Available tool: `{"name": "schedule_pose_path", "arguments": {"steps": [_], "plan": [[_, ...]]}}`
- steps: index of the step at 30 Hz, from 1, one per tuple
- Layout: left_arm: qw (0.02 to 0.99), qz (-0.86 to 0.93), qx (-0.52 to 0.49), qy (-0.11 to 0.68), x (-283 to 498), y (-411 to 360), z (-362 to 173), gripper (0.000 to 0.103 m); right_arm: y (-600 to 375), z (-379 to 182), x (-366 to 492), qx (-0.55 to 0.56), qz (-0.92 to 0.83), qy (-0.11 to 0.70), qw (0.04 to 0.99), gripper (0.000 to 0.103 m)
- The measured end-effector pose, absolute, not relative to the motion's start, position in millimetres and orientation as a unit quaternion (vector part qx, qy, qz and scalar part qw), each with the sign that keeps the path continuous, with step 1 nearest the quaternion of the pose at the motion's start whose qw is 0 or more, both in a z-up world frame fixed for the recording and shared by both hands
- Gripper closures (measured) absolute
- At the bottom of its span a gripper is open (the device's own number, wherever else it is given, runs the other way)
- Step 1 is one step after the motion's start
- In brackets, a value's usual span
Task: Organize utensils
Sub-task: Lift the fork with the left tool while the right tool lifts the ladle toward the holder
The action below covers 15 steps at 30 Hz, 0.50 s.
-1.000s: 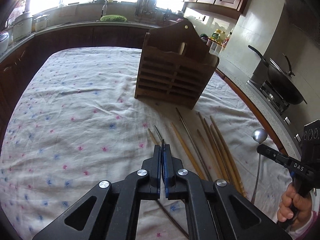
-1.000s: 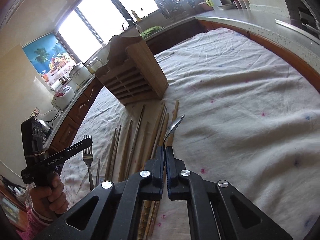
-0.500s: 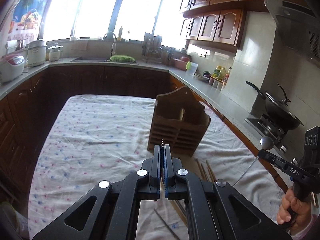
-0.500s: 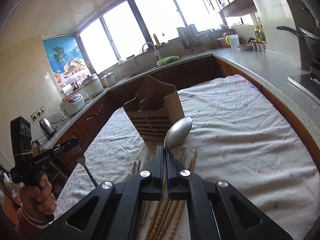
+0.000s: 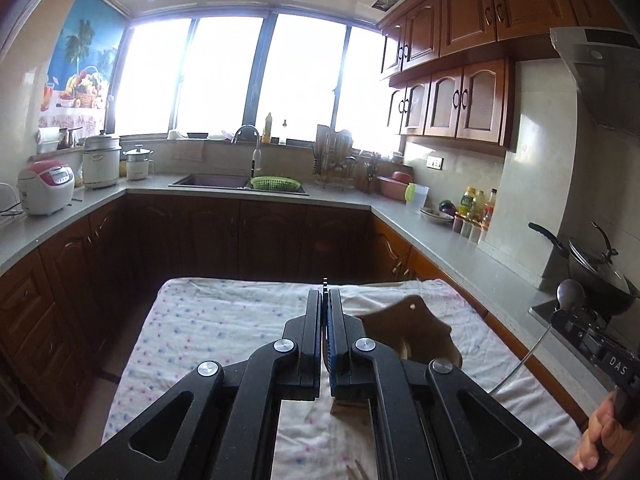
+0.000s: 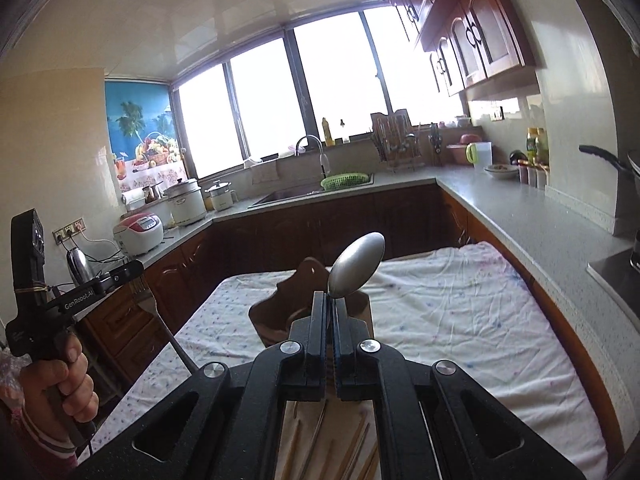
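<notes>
Here the right tool (image 6: pixel 330 308) was clamped on a metal spoon (image 6: pixel 356 266), bowl up and tilted right, handle running down between the fingers. The left tool (image 5: pixel 325 300) pinched a fork (image 6: pixel 154 308), tines up, handle slanting down to the right. The wooden utensil holder (image 6: pixel 288 304) stood on the cloth-covered tabletop (image 6: pixel 460 320), chopsticks (image 6: pixel 320 436) lying before it.

- One spoon (image 6: pixel 356 266).
- One fork (image 6: pixel 160 320).
- One wooden utensil holder (image 6: pixel 288 312).
- Several chopsticks (image 6: pixel 320 440) on the tabletop; the exact number cannot be told, as most are hidden.
- Two grippers: left gripper (image 5: pixel 325 322), right gripper (image 6: pixel 331 328).
</notes>
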State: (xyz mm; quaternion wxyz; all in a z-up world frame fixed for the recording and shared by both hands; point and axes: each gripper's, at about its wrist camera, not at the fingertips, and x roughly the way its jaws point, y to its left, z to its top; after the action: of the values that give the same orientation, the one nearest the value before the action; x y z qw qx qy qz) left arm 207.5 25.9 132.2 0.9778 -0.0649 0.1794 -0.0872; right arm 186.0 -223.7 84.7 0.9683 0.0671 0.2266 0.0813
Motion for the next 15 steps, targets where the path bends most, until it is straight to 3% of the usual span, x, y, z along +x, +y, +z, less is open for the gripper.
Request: {"name": "schedule_pose_path", "arguments": {"steps": [8, 15], "plan": [[0.988, -0.056, -0.039, 0.139, 272.7, -15.3, 114.2, 0.103, -221.8, 105.6, 230.1, 0.044, 0.065, 0.193, 0.978, 0.101], [0.988, -0.046, -0.010, 0.148, 315.4, -52.3, 60.7, 0.102, -212.6, 74.1, 273.4, 0.010, 0.063, 0.220, 0.974, 0.101]]}}
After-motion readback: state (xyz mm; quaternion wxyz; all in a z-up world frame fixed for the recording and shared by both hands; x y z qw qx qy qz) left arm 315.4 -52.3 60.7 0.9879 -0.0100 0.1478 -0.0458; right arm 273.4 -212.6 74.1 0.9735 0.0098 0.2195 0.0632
